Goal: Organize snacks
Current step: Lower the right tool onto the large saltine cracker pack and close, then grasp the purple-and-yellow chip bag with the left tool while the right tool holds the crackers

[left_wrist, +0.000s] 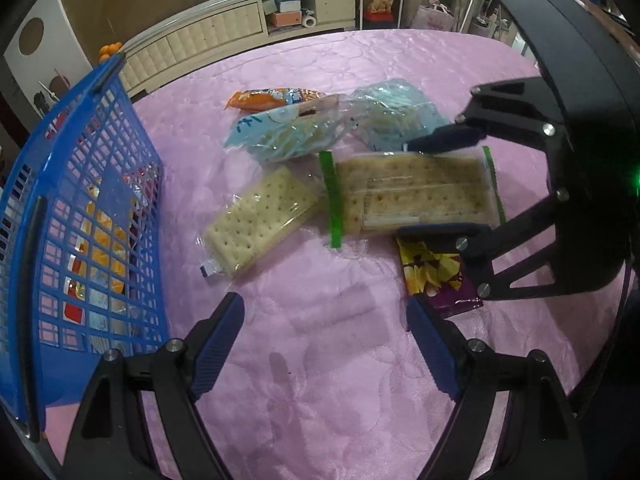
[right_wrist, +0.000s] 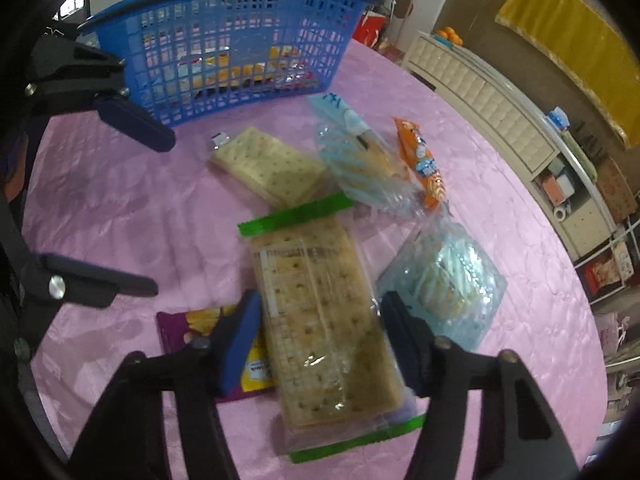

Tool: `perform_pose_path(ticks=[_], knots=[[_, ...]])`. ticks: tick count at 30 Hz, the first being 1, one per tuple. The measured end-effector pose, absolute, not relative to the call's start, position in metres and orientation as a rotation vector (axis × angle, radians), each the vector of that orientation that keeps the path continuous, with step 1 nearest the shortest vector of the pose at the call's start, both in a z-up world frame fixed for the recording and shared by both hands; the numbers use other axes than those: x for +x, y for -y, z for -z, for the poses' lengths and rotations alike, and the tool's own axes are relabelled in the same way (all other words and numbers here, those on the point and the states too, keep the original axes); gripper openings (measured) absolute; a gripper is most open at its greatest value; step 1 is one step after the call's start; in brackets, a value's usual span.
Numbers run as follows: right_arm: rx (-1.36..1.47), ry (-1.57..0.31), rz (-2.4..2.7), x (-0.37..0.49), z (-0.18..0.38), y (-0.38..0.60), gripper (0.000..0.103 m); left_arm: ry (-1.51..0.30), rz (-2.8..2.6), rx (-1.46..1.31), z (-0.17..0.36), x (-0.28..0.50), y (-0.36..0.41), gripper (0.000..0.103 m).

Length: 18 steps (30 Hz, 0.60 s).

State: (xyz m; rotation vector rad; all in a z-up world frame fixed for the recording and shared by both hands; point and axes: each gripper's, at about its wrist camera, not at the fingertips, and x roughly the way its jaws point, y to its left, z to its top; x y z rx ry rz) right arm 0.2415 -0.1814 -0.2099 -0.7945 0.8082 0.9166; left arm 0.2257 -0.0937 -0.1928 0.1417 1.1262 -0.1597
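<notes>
A green-edged cracker pack (right_wrist: 320, 312) lies on the pink cloth between the open fingers of my right gripper (right_wrist: 318, 332); the fingers straddle it without clearly pressing it. It also shows in the left wrist view (left_wrist: 416, 192), with the right gripper (left_wrist: 424, 188) around it. My left gripper (left_wrist: 326, 320) is open and empty above bare cloth, and shows in the right wrist view (right_wrist: 156, 212). A blue basket (left_wrist: 80, 216) (right_wrist: 240, 8) stands beside it, holding several snacks. A clear cracker pack (left_wrist: 260, 220) (right_wrist: 268, 164), two light-blue bags (left_wrist: 280, 132) (left_wrist: 396, 116), an orange packet (left_wrist: 276, 98) and a purple packet (left_wrist: 436, 276) lie loose.
A cream cabinet (left_wrist: 224, 28) with shelves runs behind the table (left_wrist: 320, 380). The table's far edge curves along it. In the right wrist view the cabinet (right_wrist: 500, 112) is at the right, and the purple packet (right_wrist: 188, 328) lies partly under the left finger.
</notes>
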Motion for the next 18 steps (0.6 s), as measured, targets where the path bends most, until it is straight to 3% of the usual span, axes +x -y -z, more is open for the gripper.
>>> perform_pose_path(ticks=[18], knots=[[-0.37,-0.955,-0.559,0.238,0.168,0.254,0.059,-1.119,0.238,0.097,0.161,0.219,0.107,0.082]])
